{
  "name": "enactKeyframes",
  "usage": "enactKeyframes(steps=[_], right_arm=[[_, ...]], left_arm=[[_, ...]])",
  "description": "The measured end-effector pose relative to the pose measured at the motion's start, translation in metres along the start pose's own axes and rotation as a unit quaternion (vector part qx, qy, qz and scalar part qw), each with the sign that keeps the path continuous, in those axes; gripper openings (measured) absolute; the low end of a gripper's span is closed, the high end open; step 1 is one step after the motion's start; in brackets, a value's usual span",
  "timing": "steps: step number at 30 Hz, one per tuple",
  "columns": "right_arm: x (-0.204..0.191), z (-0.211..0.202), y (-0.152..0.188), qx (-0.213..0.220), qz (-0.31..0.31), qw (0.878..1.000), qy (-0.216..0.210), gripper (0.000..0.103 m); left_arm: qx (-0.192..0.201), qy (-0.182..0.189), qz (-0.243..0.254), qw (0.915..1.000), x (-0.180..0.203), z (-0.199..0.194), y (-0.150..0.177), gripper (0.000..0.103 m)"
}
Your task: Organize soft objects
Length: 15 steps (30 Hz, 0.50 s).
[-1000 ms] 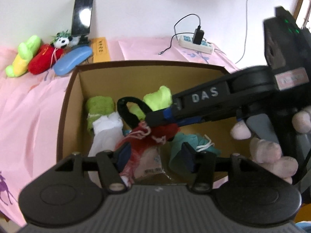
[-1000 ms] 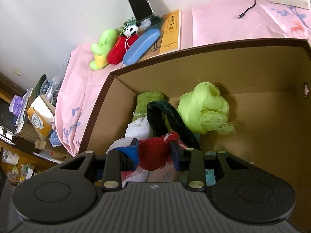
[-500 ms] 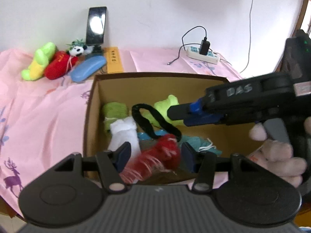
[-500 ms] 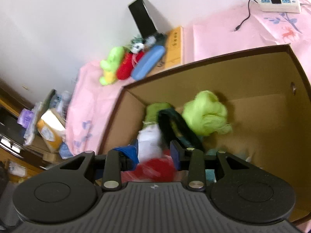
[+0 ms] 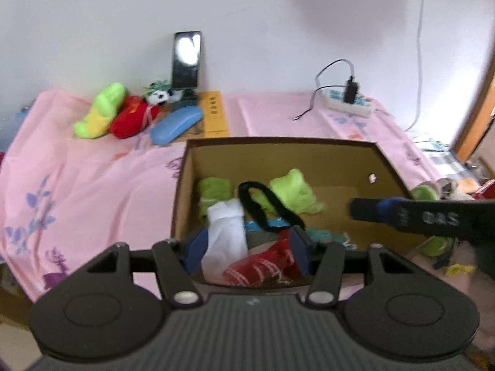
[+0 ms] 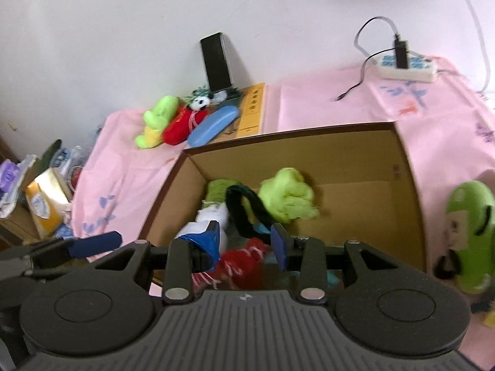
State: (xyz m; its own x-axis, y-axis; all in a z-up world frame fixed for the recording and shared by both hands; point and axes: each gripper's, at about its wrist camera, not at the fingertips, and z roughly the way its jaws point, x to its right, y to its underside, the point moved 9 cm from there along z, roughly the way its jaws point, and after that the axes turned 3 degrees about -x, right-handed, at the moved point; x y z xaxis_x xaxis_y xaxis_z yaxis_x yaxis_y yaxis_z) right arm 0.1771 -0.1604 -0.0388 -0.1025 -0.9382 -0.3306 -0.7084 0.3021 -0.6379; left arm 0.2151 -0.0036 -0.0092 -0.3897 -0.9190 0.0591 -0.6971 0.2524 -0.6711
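Note:
An open cardboard box (image 5: pixel 340 146) (image 6: pixel 309 130) stands on the pink cloth. Inside lie a lime green cloth (image 5: pixel 294 190) (image 6: pixel 286 196), a green towel (image 5: pixel 213 188), a black band (image 5: pixel 263 204), a white cloth (image 5: pixel 225 232), a teal cloth (image 5: pixel 324 235) and a red drawstring pouch (image 5: pixel 263 266) (image 6: pixel 244 259). My left gripper (image 5: pixel 247 250) hovers open above the box's near edge, and the white cloth and pouch lie below it. My right gripper (image 6: pixel 246 242) is also open over the box, with the red pouch loose beneath it. Its dark finger (image 5: pixel 402 215) reaches in from the right.
At the back left lie a green-yellow plush (image 5: pixel 99 111), a red plush (image 5: pixel 130 120), a small panda (image 5: pixel 159 95), a blue case (image 5: pixel 176 120), a propped phone (image 5: pixel 185 60) and a yellow book (image 5: pixel 215 114). A power strip (image 5: pixel 346 105) sits at the back right. A green toy (image 6: pixel 470 235) lies right of the box.
Both grippers have drawn back and up from the box. The red pouch, first between the right gripper's pads, has dropped out and lies in the box.

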Motion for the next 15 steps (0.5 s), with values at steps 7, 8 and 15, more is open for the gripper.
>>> enactKeyframes(steps=[7, 8, 15], right_arm=[[0.009, -0.015, 0.023, -0.005, -0.012, 0.997, 0.082, 0.02], [0.01, -0.016, 0.026, -0.006, -0.006, 0.997, 0.083, 0.02], [0.018, -0.025, 0.038, -0.018, 0.018, 0.995, 0.098, 0.02]], left_arm=[[-0.028, -0.054, -0.013, 0.9981, 0.006, 0.007, 0.009, 0.057], [-0.03, -0.056, -0.012, 0.9979, 0.007, 0.008, 0.01, 0.058], [-0.039, -0.091, -0.01, 0.995, 0.014, 0.008, 0.016, 0.061]])
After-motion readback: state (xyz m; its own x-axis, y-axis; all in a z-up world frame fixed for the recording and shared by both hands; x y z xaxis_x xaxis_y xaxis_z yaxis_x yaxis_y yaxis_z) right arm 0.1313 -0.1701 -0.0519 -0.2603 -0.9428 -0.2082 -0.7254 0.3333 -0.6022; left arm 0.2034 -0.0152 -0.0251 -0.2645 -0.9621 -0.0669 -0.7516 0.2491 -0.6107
